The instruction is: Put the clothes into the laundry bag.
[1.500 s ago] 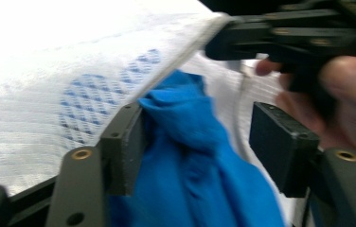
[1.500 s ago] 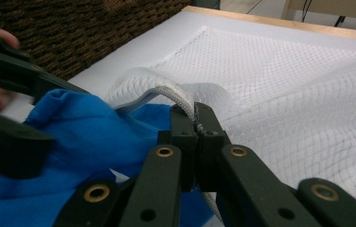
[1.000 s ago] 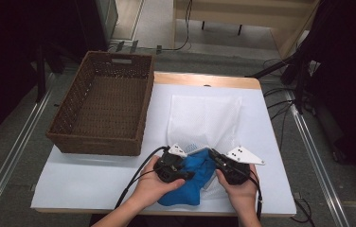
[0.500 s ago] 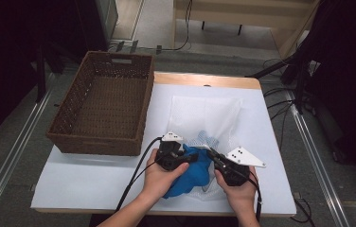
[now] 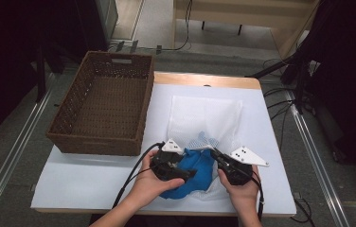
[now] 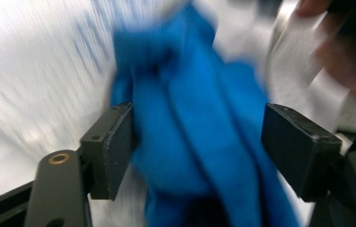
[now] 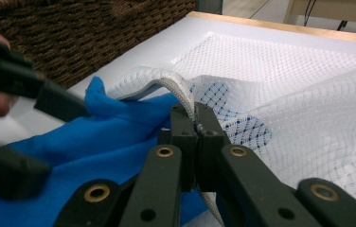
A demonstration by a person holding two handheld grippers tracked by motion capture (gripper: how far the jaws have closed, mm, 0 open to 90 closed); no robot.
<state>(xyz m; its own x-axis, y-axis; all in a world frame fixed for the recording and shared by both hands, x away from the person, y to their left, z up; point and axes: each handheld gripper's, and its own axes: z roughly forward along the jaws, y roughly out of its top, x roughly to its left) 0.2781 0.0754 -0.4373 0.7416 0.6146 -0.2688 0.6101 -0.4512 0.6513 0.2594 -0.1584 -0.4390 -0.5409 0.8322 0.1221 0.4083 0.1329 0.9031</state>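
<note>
While my right gripper [image 7: 195,124] pinches the white mesh laundry bag's [image 5: 207,116] rim —
my left gripper [image 6: 197,149] gapes around the crumpled blue cloth [image 6: 190,142], jaws apart.

Basket [image 5: 102,108]: on the table [image 5: 72,182], toward 10 o'clock.
Mesh bag [image 5: 204,116]: right of the basket, centre.
Cloth [image 5: 192,172]: at 6 o'clock, seemingly part-way inside the bag's mouth.

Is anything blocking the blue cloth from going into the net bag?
Nothing visible blocks it. The right gripper pinches the white mesh bag's rim, holding the mouth up, and the blue cloth is partly inside already. The open left gripper straddles the cloth.
</note>
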